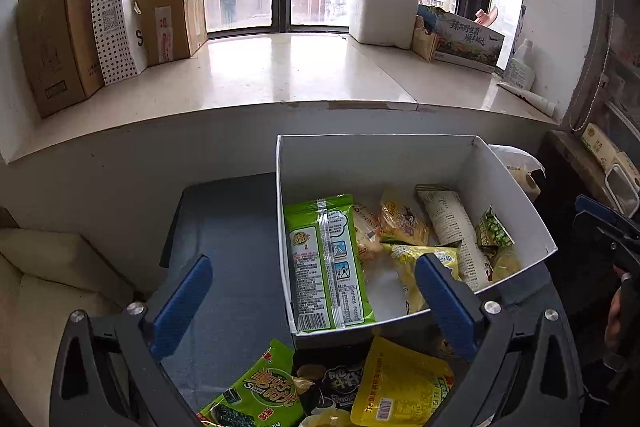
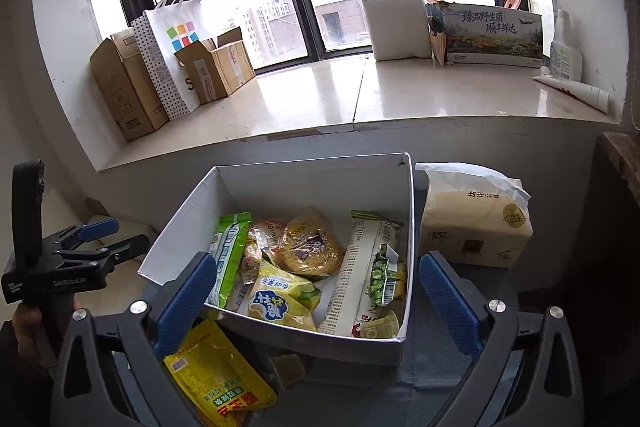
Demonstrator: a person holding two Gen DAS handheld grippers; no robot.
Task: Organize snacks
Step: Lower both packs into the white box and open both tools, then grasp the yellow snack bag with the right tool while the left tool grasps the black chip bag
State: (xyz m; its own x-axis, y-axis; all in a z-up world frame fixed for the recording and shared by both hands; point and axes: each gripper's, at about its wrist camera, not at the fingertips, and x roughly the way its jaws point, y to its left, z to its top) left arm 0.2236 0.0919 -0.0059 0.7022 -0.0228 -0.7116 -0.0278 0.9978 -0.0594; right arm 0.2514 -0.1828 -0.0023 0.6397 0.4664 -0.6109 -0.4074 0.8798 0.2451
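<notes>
A white open box (image 1: 516, 195) (image 2: 180, 223) sits on a dark grey cloth and holds several snack packets, among them a long green one (image 1: 328, 263) (image 2: 230, 251) and a yellow one (image 2: 280, 299). In front of the box lie a yellow pouch (image 1: 400, 387) (image 2: 216, 375), a green seaweed packet (image 1: 256, 391) and a black packet (image 1: 332, 383). My left gripper (image 1: 312, 303) is open and empty above these loose packets, by the box's near wall. My right gripper (image 2: 316, 303) is open and empty over the box's near edge.
A tissue pack (image 2: 476, 227) lies right of the box. A window ledge (image 1: 280, 75) behind carries cardboard boxes (image 1: 52, 39), a paper bag (image 1: 120, 7), a white foam box (image 1: 380, 15), a printed carton (image 2: 492, 35) and a bottle (image 2: 564, 47).
</notes>
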